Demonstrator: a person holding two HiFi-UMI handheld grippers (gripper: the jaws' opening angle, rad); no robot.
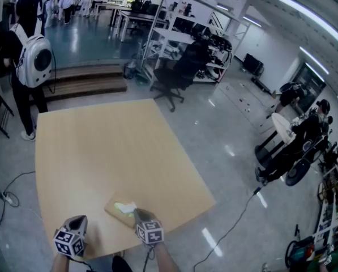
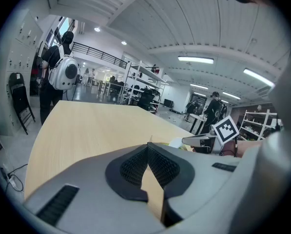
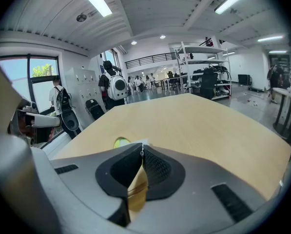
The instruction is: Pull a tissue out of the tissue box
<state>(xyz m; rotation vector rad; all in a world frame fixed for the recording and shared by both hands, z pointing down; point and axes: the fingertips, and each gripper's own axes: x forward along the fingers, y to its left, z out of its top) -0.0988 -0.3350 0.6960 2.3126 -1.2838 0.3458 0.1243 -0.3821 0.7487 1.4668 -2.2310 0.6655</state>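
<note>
Fingers (image 3: pixel 157 168) of the right gripper (image 3: pixel 142 151) pinch what seems the tissue (image 1: pixel 127 207); left gripper (image 2: pixel 148 146) fingers clenched, empty

A light wooden table (image 1: pixel 112 152) with rounded corners fills the middle of the head view, its pale, evenly grained top widening from the far edge toward the near one. The only thing lying on it is a flat tan tissue box (image 1: pixel 116 211), set close to the near edge and a little right of the middle of that edge, turned at an angle to the table's sides. The box has a yellow-green opening on top, with a white tissue (image 1: pixel 127 207) standing out of it. The rest of the top, from the box to the far corners, is bare wood.
</note>
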